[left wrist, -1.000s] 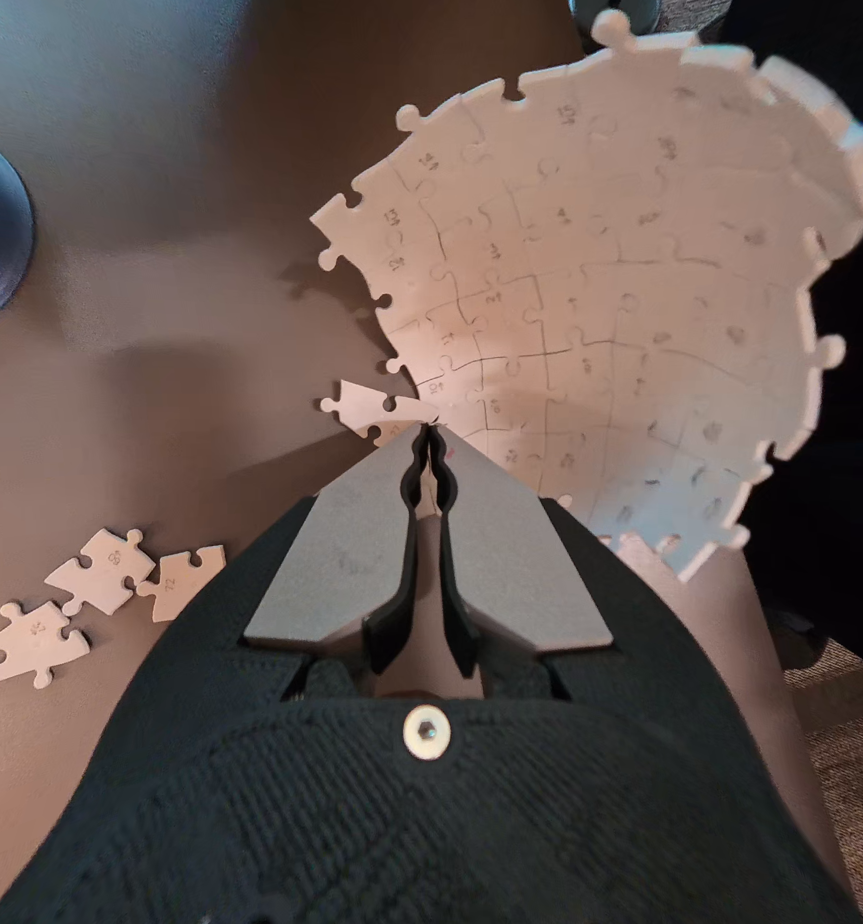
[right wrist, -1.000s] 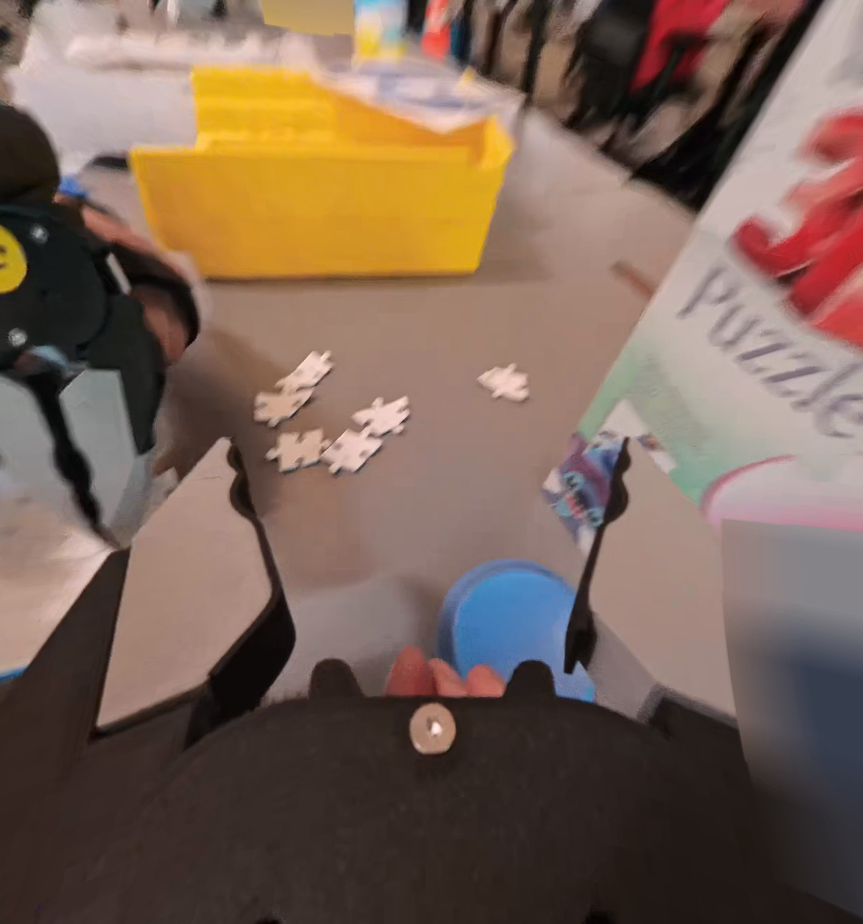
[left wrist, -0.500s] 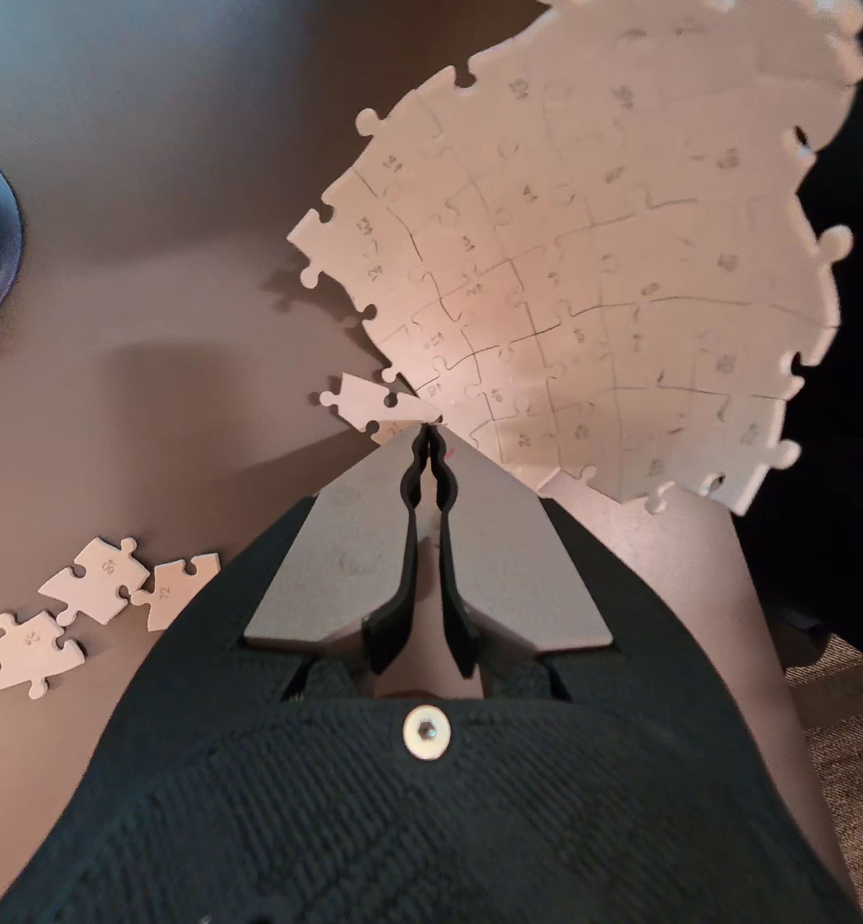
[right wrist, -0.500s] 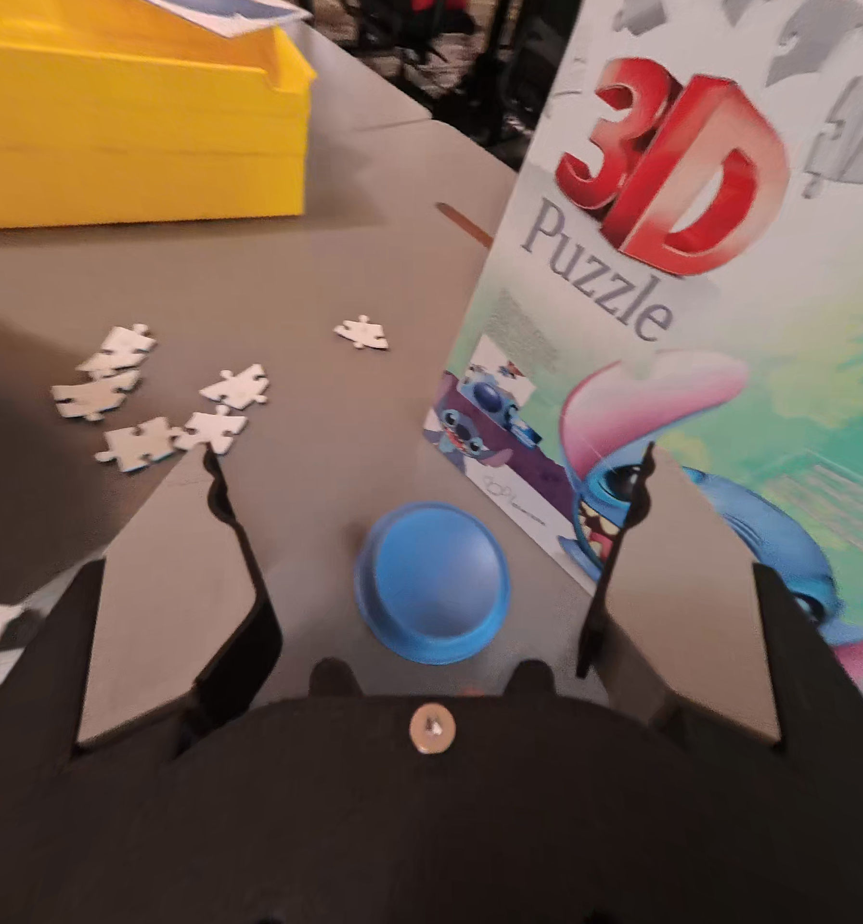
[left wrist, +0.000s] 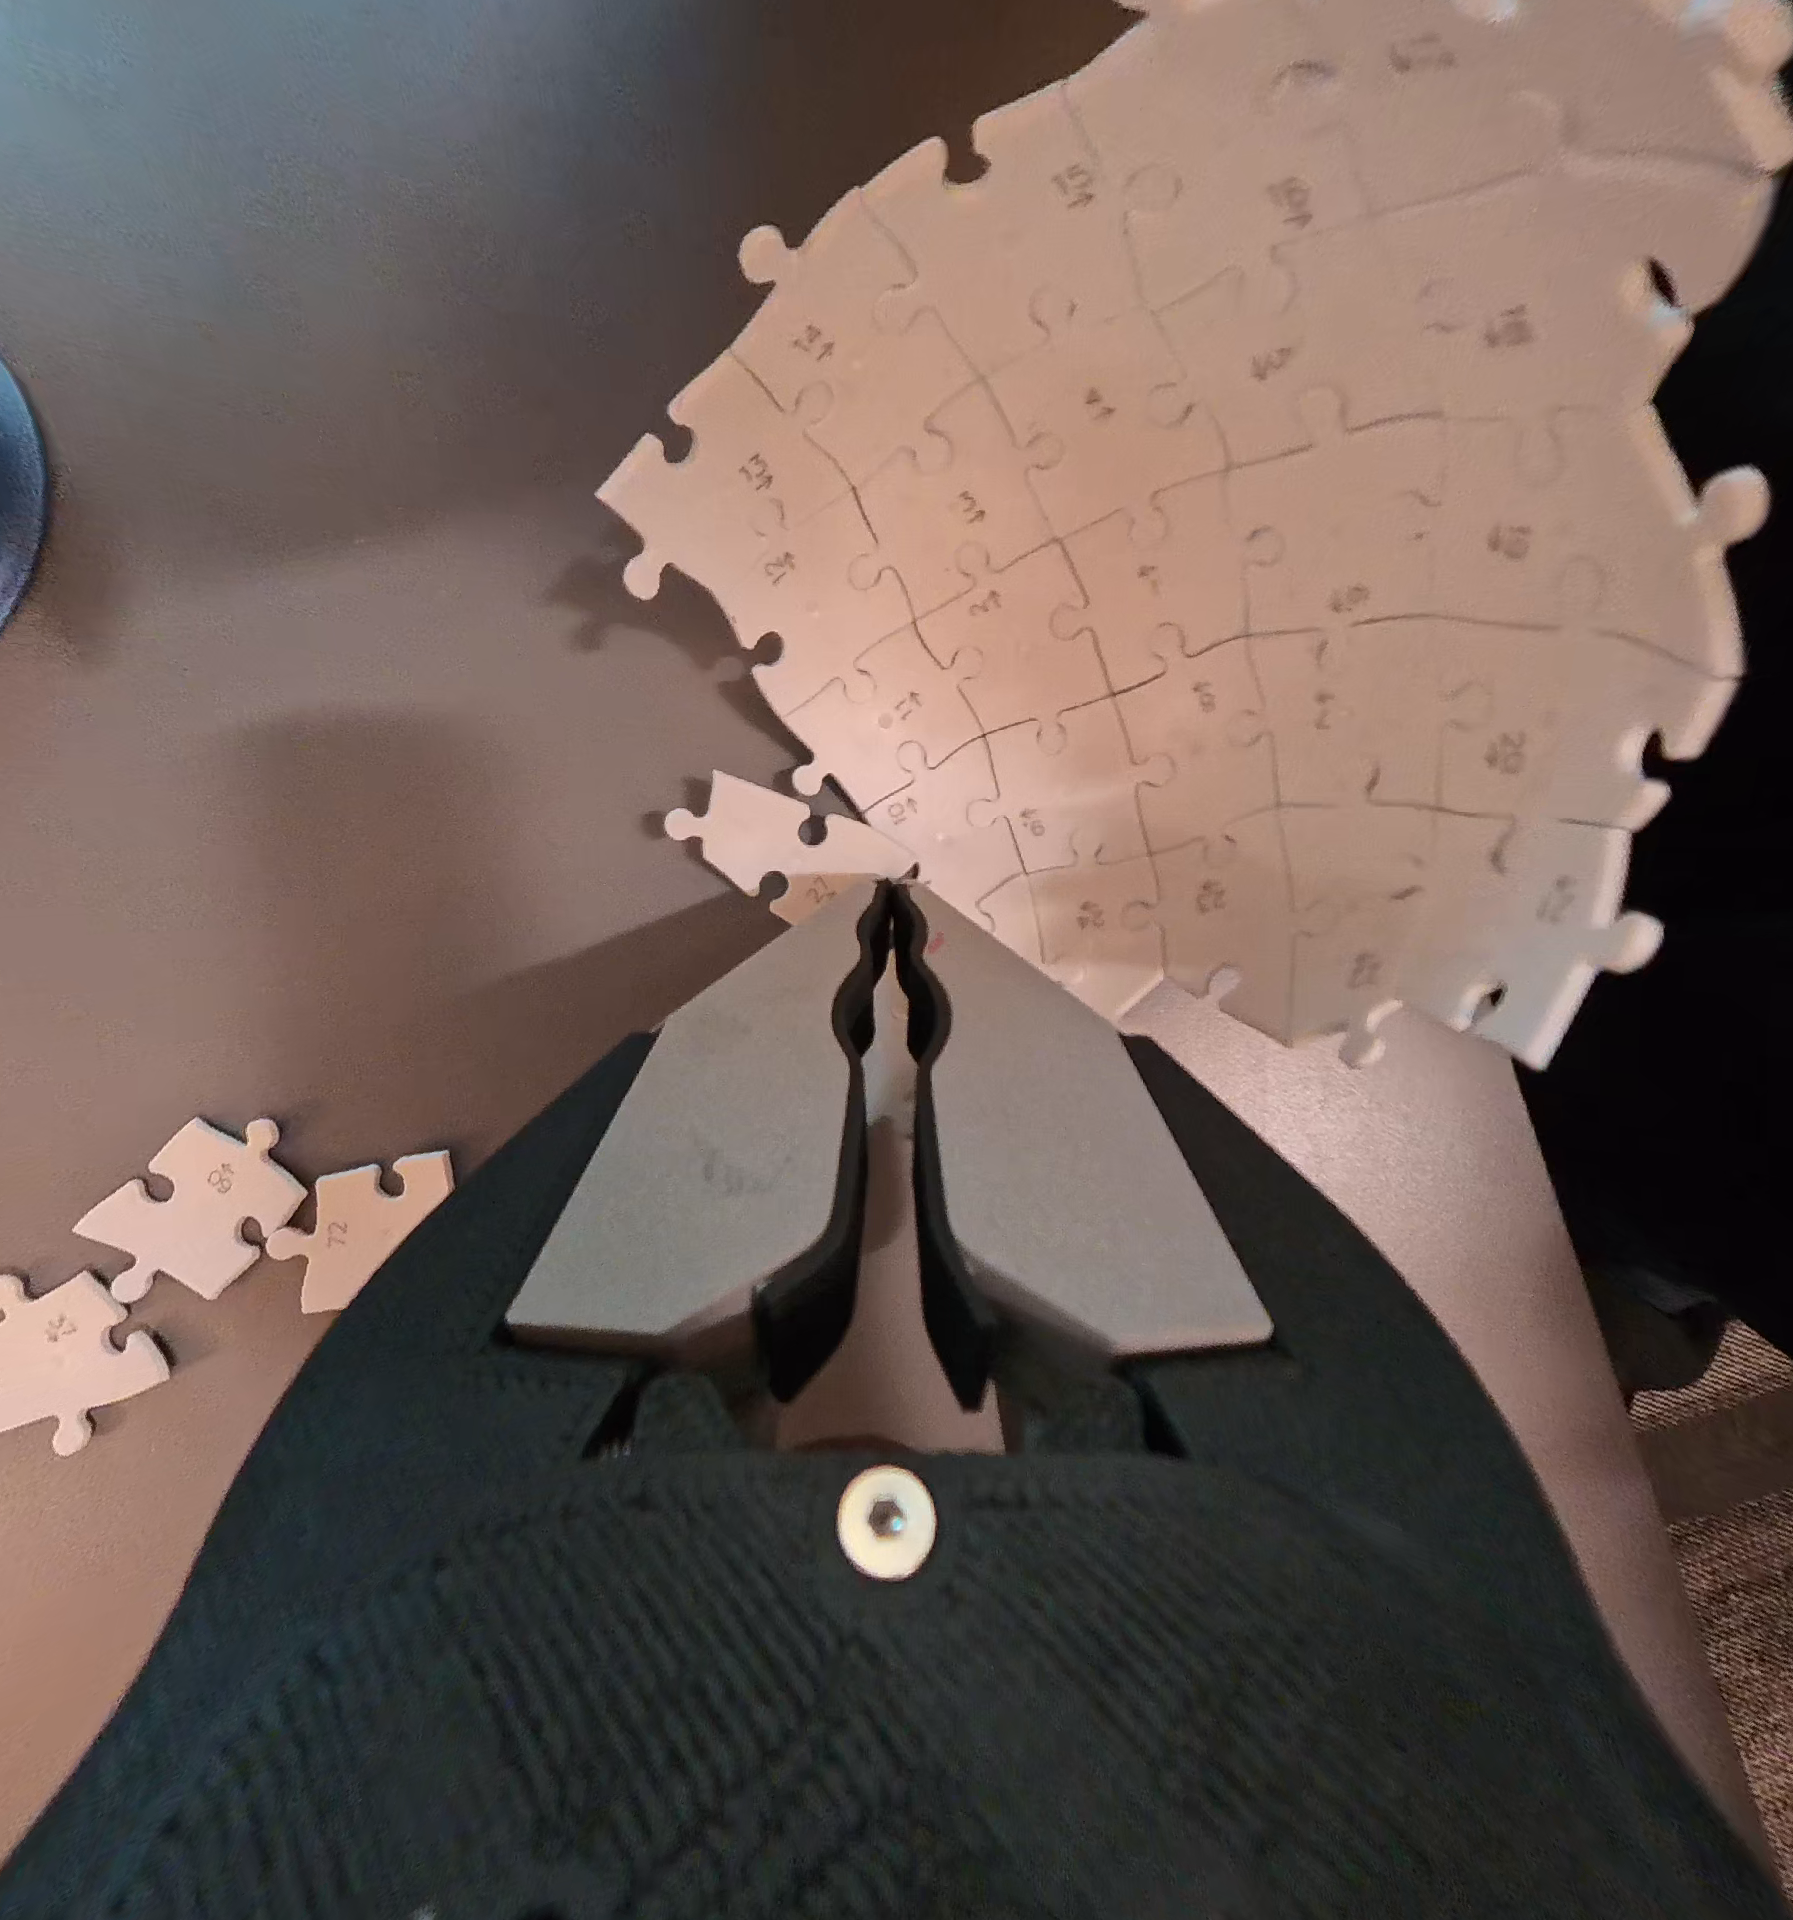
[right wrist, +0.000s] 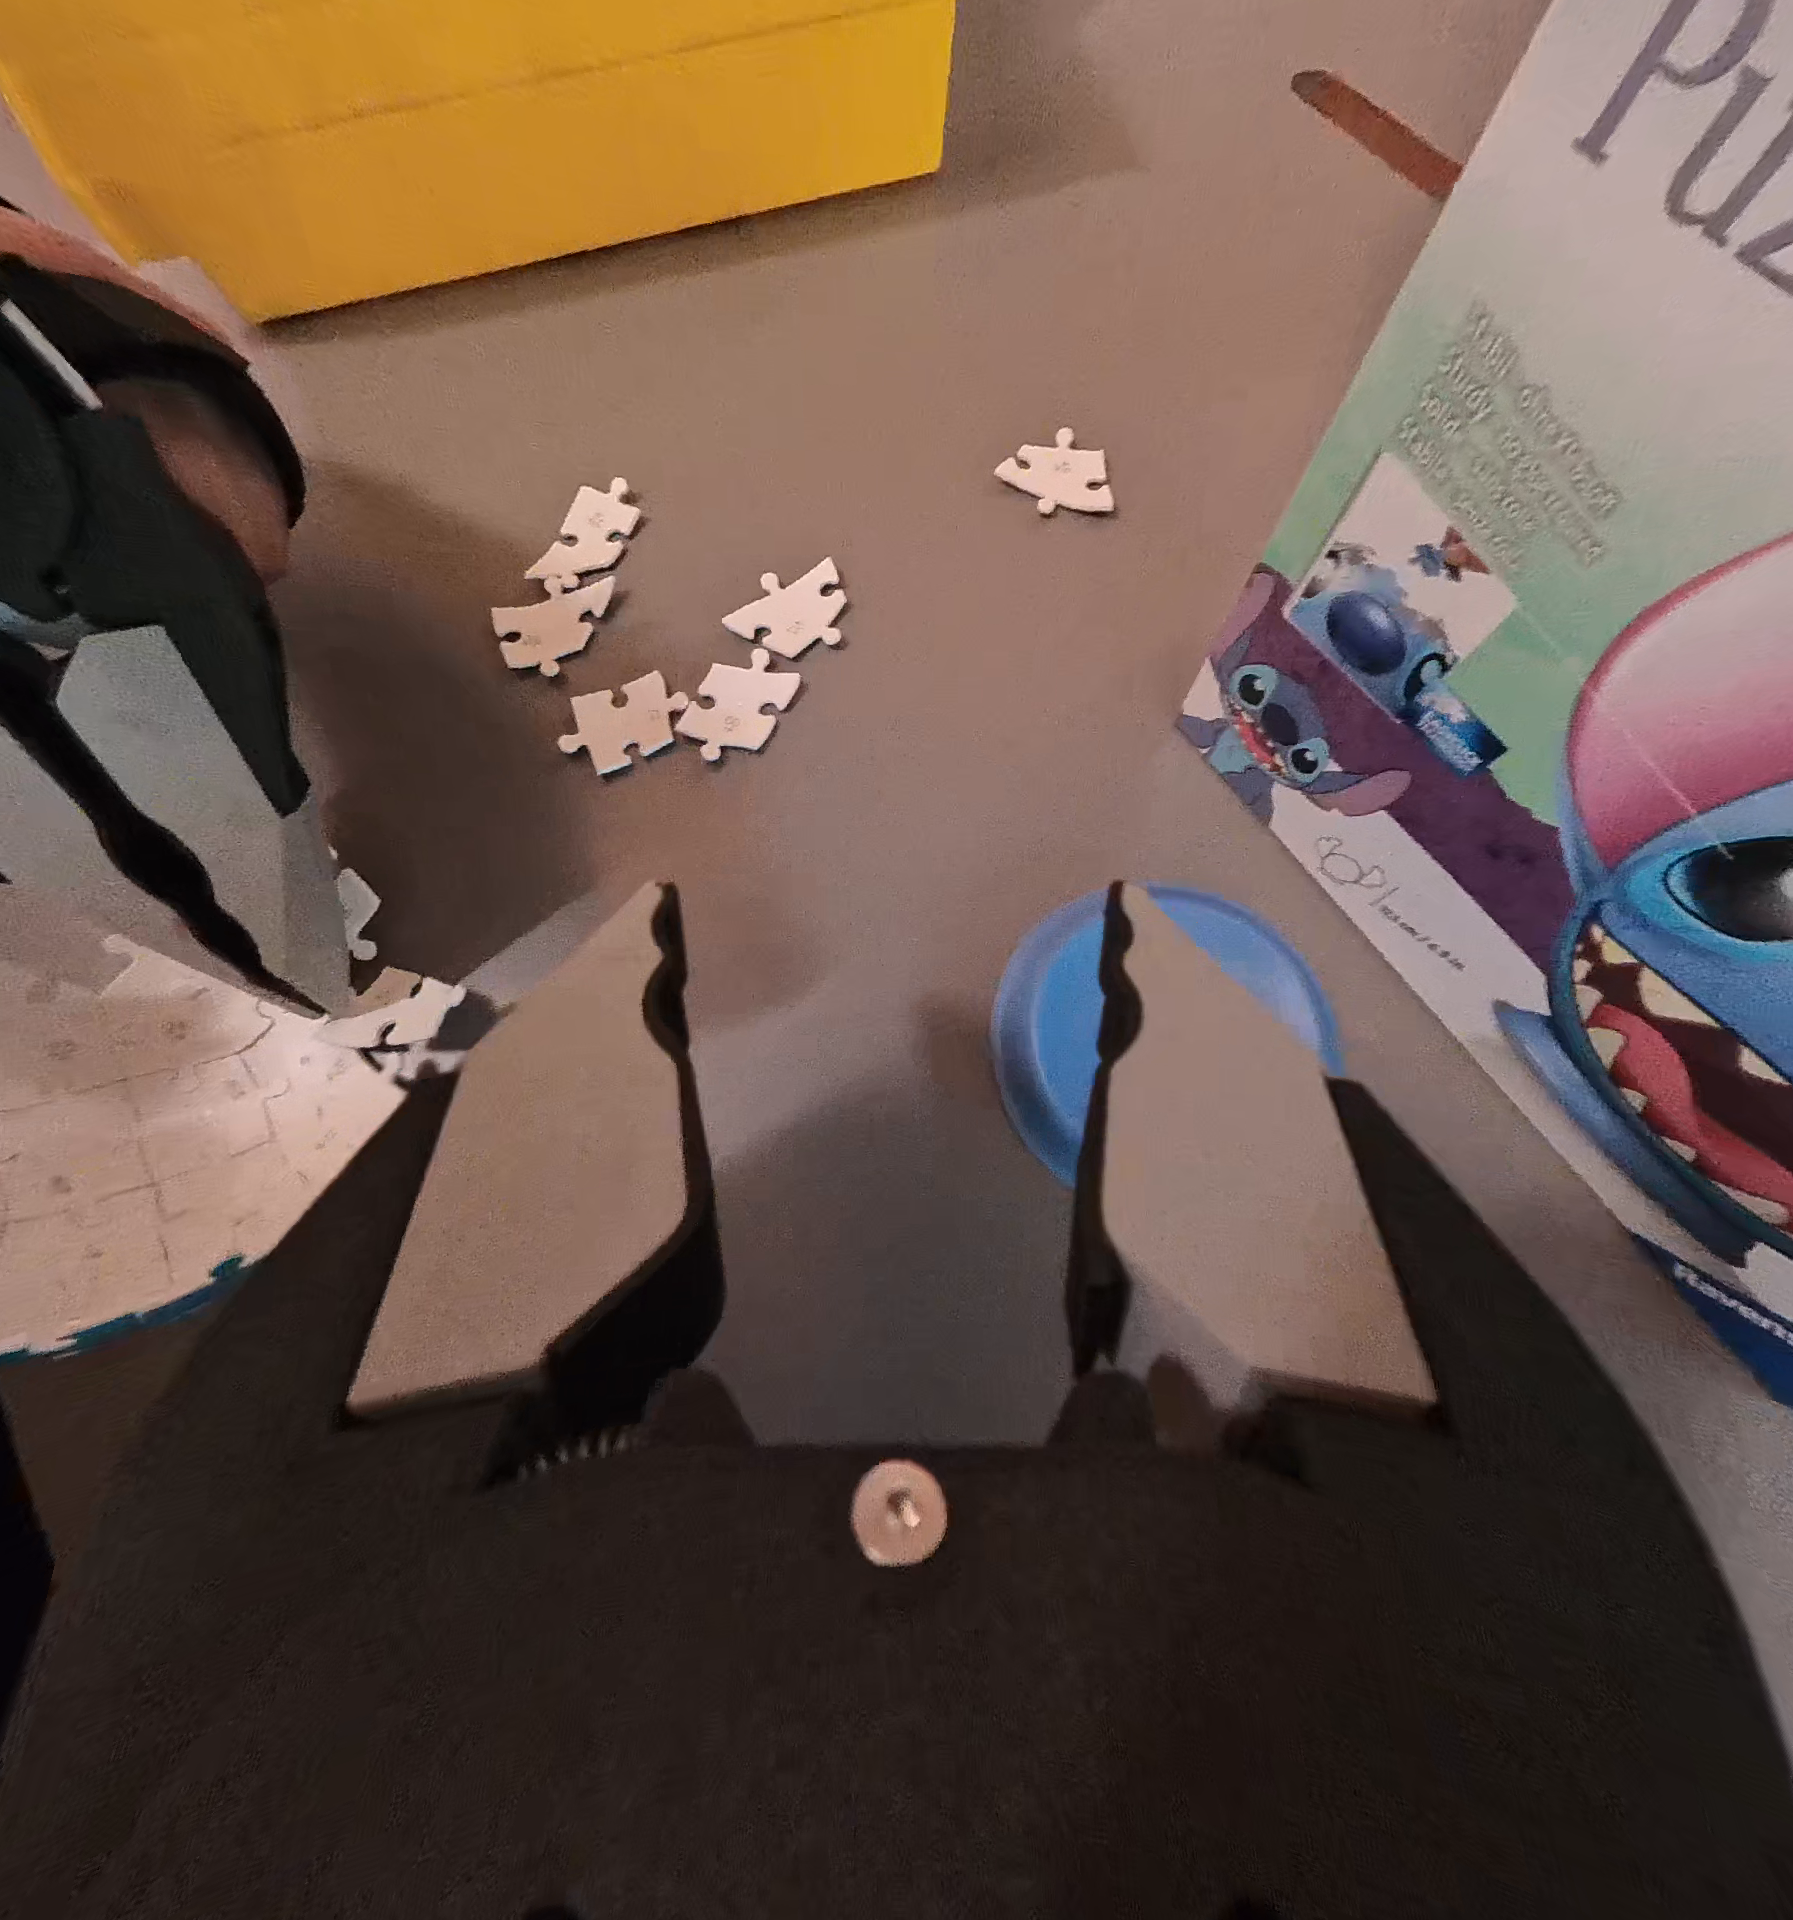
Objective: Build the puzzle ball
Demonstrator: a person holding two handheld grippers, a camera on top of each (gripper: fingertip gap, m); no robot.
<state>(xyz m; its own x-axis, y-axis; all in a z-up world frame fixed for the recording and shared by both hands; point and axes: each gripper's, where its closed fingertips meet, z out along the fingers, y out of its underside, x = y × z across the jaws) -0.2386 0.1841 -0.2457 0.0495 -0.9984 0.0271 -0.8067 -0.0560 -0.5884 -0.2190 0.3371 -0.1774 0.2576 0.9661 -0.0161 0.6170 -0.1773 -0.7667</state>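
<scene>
Brown table (right wrist: 871,343): curved shell (left wrist: 1235,582) part-built, pinched by left gripper (left wrist: 890,894); loose pieces (right wrist: 663,644) remain; right gripper (right wrist: 887,904) open, empty.

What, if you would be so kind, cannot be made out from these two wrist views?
- Left wrist view: the assembled puzzle shell is cut off by the top edge.
- Left wrist view: the left gripper fingers cover the gripped loose piece.
- Right wrist view: the right gripper finger hides part of the blue stand.

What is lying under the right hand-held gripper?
Under the open right hand-held gripper lies bare table. A blue stand sits partly behind its finger; that finger covers the stand's middle.
</scene>
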